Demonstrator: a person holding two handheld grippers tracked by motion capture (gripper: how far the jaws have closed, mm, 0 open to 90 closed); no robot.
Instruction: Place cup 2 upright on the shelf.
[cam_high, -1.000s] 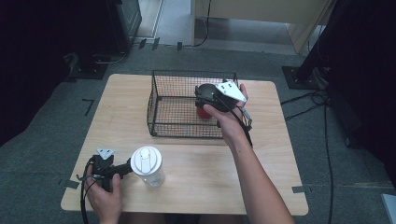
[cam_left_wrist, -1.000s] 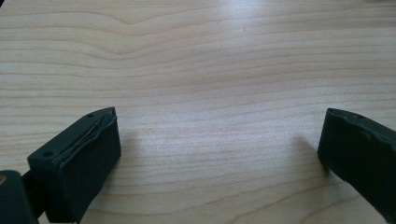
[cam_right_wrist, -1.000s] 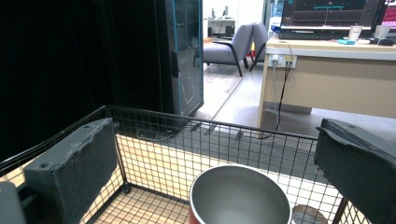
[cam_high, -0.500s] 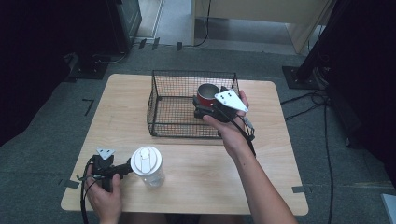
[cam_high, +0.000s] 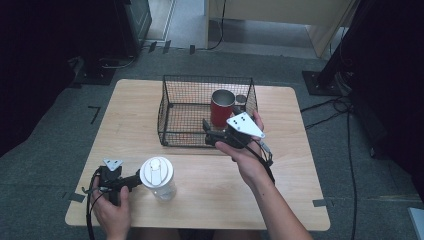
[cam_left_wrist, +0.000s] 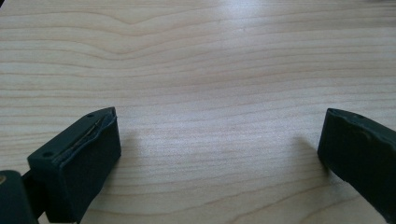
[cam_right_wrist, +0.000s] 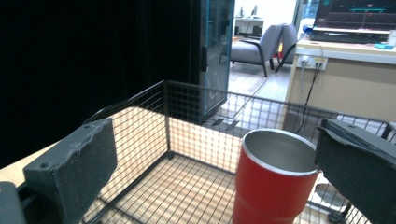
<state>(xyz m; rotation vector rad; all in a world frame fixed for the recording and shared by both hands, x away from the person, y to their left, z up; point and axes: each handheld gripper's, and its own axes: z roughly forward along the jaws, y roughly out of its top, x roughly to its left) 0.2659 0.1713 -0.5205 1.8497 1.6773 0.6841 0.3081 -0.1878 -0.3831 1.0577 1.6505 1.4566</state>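
A red metal cup (cam_high: 221, 107) (cam_right_wrist: 273, 179) stands upright in the right half of the black wire basket (cam_high: 172, 107) (cam_right_wrist: 163, 112). My right gripper (cam_high: 207, 132) (cam_right_wrist: 218, 136) hovers at the basket's front right corner. It is open, nothing is between its jaws, and it sits just in front of the cup. At the table's front left, my left gripper (cam_high: 134, 181) (cam_left_wrist: 223, 122) rests low over the wood, open and holding nothing. Just to its right stands a clear bottle with a white lid (cam_high: 157, 175).
A small round grey object (cam_high: 241, 99) lies in the basket behind the cup. The wooden table (cam_high: 290, 175) has bare room along its front right and left of the basket. Cables trail off both grippers. The floor around the table is dark.
My right gripper let go of the red cup, which now stands in the basket. The gripper then drew back toward the basket's front edge. The left gripper and the bottle stayed put.
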